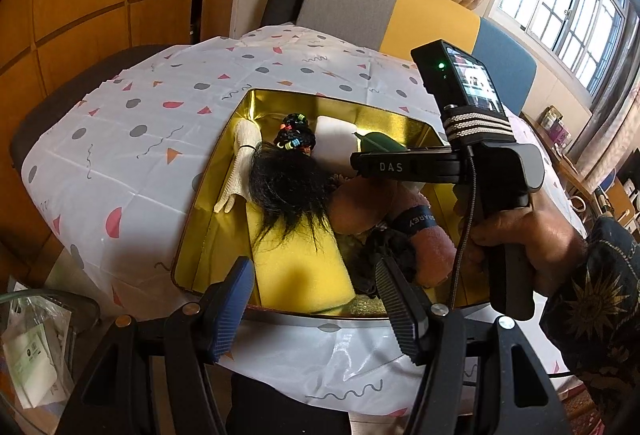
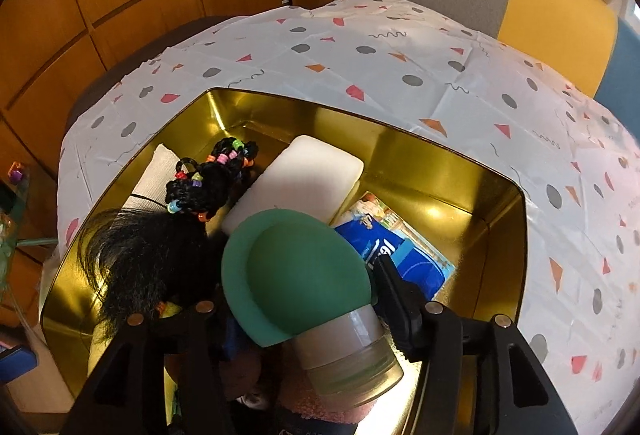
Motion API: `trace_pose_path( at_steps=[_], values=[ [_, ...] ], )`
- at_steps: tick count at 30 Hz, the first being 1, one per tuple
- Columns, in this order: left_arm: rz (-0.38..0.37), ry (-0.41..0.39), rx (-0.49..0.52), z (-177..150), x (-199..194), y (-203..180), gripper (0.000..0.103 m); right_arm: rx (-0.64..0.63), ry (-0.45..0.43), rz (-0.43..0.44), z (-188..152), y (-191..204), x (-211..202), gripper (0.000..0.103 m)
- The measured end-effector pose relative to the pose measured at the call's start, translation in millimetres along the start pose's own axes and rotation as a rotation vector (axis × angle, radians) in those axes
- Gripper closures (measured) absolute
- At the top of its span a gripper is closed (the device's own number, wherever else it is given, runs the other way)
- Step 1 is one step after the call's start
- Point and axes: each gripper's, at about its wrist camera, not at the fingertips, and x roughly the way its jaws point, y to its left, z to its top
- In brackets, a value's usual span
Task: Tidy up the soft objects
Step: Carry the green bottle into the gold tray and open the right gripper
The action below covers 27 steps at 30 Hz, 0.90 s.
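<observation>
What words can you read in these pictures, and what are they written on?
"DAS" stands in pale letters on the side of the right gripper.
The dark band round the pink plush toy has pale letters, upside down and too blurred to read surely.
The blue packet in the gold tin has big white letters, mostly hidden, unreadable.
The papers in the clear bag have print too small to read.

White letters "DAS" on the black finger of the right gripper point(image 1: 362, 165). White lettering on a dark wristband point(image 1: 418, 221) in the gold tin point(image 1: 208, 219), seen reversed, not surely legible. Blue packet point(image 2: 400, 255) shows large white print, partly hidden, unreadable.
</observation>
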Motion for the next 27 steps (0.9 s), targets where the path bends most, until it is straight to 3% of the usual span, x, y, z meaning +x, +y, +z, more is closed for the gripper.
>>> trace_pose_path(
  at_steps=[9, 14, 20, 27],
  values=[
    [0.021, -0.008, 0.007, -2.5, -3.9, -2.4, 0.039, 0.086, -0.045, 0.071, -9.3, -8.9, -19.8, 0.043],
    [0.055, -0.027, 0.028, -3.2, -7.9, -7.3, 0.039, 0.114, -0.114, 0.081, -16.0, -12.3, -46.9, 0.027],
    [0.105, -0.045, 0.026, -2.4, -10.4, -9.9, 0.039, 0.183, -0.204, 0.017, -42.6, -20.8, -85.2, 0.015],
    [0.143, -0.092, 0.039, -5.2, -20.8, -20.5, 0.039, 0.252, -0.257, -0.136, -92.8, -21.5, -125.8, 0.001]
  ],
)
